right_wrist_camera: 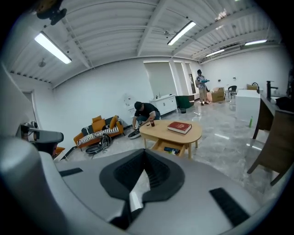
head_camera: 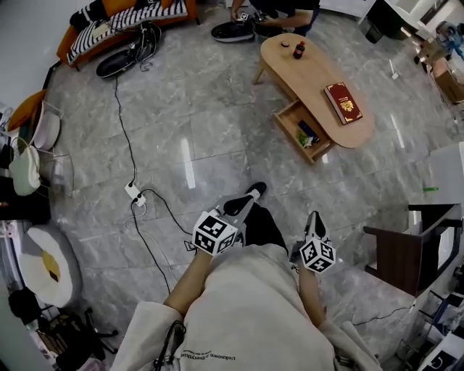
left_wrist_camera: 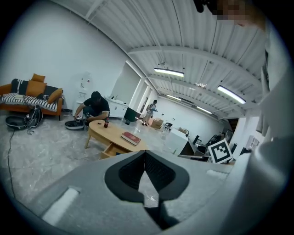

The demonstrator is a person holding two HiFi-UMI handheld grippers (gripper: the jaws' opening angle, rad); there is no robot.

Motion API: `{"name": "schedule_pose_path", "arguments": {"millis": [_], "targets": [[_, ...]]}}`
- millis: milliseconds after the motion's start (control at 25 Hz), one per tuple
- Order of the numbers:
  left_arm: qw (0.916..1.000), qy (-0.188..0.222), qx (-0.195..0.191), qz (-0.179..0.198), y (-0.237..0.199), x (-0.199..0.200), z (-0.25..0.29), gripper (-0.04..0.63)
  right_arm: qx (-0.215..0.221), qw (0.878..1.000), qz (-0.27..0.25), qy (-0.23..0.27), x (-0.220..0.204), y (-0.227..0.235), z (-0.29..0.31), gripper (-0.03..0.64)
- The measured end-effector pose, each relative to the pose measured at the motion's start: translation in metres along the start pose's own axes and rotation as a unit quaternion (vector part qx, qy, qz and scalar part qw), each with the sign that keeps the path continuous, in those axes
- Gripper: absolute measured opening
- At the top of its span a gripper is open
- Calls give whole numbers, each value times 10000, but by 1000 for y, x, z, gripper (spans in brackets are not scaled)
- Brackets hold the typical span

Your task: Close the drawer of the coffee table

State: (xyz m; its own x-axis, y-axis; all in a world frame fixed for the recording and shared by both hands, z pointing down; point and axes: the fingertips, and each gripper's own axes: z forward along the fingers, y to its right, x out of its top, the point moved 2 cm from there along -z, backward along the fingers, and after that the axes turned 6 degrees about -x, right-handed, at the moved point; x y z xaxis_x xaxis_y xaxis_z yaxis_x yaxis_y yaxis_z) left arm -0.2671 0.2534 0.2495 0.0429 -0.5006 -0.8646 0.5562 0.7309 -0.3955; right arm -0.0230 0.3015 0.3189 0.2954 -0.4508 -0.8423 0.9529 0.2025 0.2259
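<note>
Floor (head_camera: 217, 123): pale grey polished stone tiles, with ceiling lights reflected in them.
Sofa (head_camera: 130, 18): orange, with a black-and-white striped throw, against the far wall.
Coffee table (head_camera: 312, 80): a long oval top of light wood on slanted legs, standing well ahead of the person and to their right, well apart from both grippers.
Drawer (head_camera: 301, 134): same light wood, a shallow open box pulled out from the table's long side nearest the sofa; small items lay inside (one dark, one green, too small to name).
Red book (head_camera: 344, 102): lay flat on the tabletop towards its nearer end, above the drawer.
Left gripper (left_wrist_camera: 145, 156): held low in front of the person's body, jaw tips pressed together with nothing between them.
Right gripper (right_wrist_camera: 144, 153): beside the left one, jaws likewise closed and empty, pointed towards the table.
Bottle (head_camera: 299, 50): small and dark, upright near the table's far end.
</note>
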Motion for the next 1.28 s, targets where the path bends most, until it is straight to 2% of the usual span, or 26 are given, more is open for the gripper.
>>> {"name": "schedule_pose_path", "arguments": {"millis": [200,320,440,560,800,1000,1160,1280], "targets": [[9991,-227,-248,268,-29,21,25,9,-204,9993,17,-304,-5,9,41,15],[9987,-279,-175,390,-58,44,36,9,-310,9986,176,-395,4,8,77,15],[9983,-268,-22,514,-92,73,52,9,-243,9989,320,-239,34,-8,126,15],[9961,-579,-34,662,-118,92,73,9,-188,9987,479,2,62,-29,174,15],[9876,-1031,-717,942,-142,123,133,9,-387,9956,782,330,105,-42,241,15],[9835,-1096,-1001,1036,-168,152,189,9,-946,9901,985,318,114,-8,263,15],[9799,-1334,-1274,765,-182,144,214,9,-1298,9850,1075,379,120,14,255,15],[9716,-1553,-1597,802,-175,131,226,9,-1572,9823,915,453,126,32,245,15]]}}
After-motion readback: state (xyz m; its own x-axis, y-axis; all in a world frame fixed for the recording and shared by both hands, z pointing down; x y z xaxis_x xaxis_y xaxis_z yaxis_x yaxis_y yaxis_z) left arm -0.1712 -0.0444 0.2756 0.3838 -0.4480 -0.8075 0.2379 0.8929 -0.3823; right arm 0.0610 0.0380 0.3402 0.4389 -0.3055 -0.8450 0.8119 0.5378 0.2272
